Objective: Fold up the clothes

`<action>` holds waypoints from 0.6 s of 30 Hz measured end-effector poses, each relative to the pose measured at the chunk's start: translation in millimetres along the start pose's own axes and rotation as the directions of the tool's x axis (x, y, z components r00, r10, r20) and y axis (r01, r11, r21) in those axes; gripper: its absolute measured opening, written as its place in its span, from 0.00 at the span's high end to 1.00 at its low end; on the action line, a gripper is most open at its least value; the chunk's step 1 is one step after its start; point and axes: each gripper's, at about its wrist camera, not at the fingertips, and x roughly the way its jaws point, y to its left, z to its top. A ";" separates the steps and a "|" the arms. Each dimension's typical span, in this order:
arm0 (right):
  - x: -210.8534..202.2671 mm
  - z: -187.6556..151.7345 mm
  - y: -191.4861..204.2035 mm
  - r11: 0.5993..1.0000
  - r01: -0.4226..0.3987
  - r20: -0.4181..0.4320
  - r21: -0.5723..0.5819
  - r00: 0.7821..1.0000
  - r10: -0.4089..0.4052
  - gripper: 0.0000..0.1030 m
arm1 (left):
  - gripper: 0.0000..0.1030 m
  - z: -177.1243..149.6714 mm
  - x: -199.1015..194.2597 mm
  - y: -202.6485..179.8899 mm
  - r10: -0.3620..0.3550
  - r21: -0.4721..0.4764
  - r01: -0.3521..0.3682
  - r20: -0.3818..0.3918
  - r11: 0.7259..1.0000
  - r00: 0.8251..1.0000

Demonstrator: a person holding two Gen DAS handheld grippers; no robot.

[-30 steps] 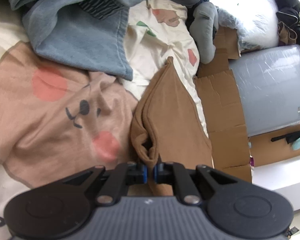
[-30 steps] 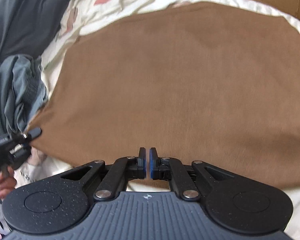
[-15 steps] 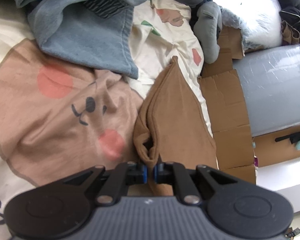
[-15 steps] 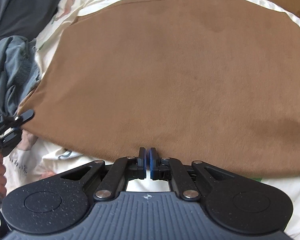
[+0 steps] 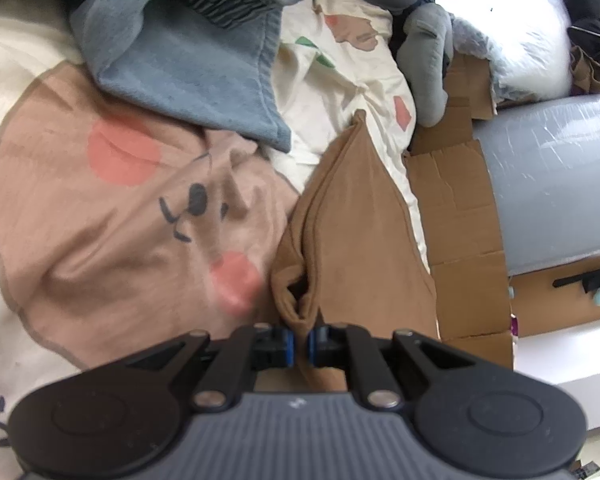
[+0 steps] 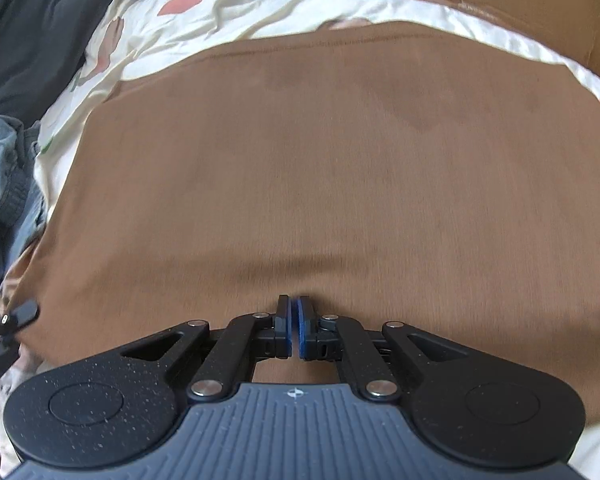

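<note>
A brown garment (image 6: 320, 180) lies spread flat on the bed and fills most of the right wrist view. My right gripper (image 6: 294, 328) hangs low over its near edge, pointing steeply down. Its blue pads are almost together, and I see no cloth between them. In the left wrist view the same brown garment (image 5: 360, 240) runs away from me as a folded strip. My left gripper (image 5: 300, 344) is shut on its bunched near corner. That left gripper (image 6: 16, 316) also shows at the left edge of the right wrist view, at the garment's corner.
Blue-grey clothes (image 5: 180, 60) are piled at the back left on the cream sheet with a bear face print (image 5: 100, 220). Flattened cardboard (image 5: 460, 208) and a grey wrapped slab (image 5: 552, 176) lie beside the bed on the right. A dark grey cloth (image 6: 28, 20) lies far left.
My right gripper has moved forward and down, from over the white sheet to over the brown garment's near edge. The left gripper has kept its grip and stayed put.
</note>
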 end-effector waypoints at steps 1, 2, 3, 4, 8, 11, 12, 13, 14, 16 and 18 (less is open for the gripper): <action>2.9 4.2 1.0 1.000 0.010 0.007 -0.001 1.000 -0.010 0.96 | 0.93 0.1 0.1 0.1 0.000 -0.001 0.000 0.000 1.000 1.000; 5.3 7.6 1.0 1.000 0.018 0.010 -0.002 1.000 -0.018 0.96 | 0.93 0.3 0.2 0.2 -0.001 -0.001 0.001 -0.001 1.000 1.000; 8.0 11.4 1.3 1.000 0.022 0.013 0.002 1.000 -0.022 0.96 | 0.93 0.6 0.6 0.3 -0.001 0.000 0.001 -0.004 1.000 1.000; 10.0 15.4 1.3 1.000 0.023 0.017 0.004 1.000 -0.024 0.96 | 0.93 0.9 1.2 0.5 0.000 0.002 0.000 -0.008 1.000 1.000; 16.8 30.8 5.8 0.999 0.031 0.033 -0.015 0.999 -0.030 0.96 | 0.93 2.5 2.3 2.7 -0.004 -0.005 0.004 -0.020 1.000 1.000; 23.5 43.7 9.1 0.999 0.043 0.045 -0.002 0.998 -0.042 0.95 | 0.93 2.1 2.2 3.1 -0.007 -0.005 0.007 -0.021 1.000 1.000; 26.5 48.2 10.6 0.999 0.046 0.051 0.002 0.998 -0.046 0.95 | 0.93 2.1 2.1 3.6 -0.008 -0.007 0.008 -0.021 1.000 1.000; 29.3 52.7 11.7 0.999 0.050 0.056 0.007 0.997 -0.050 0.95 | 0.93 2.1 2.0 4.1 -0.009 -0.008 0.009 -0.022 1.000 1.000; 31.3 56.7 11.1 0.998 0.052 0.060 0.019 0.997 -0.053 0.95 | 0.93 2.1 1.9 4.6 -0.010 -0.010 0.009 -0.023 1.000 1.000; 34.8 65.0 10.2 0.998 0.056 0.069 0.041 0.996 -0.059 0.94 | 0.93 2.4 2.1 5.2 -0.010 -0.011 0.010 -0.026 1.000 1.000; 37.6 73.4 11.2 0.997 0.067 0.082 0.040 0.994 -0.070 0.94 | 0.93 3.0 2.4 5.6 -0.011 -0.012 0.011 -0.028 1.000 1.000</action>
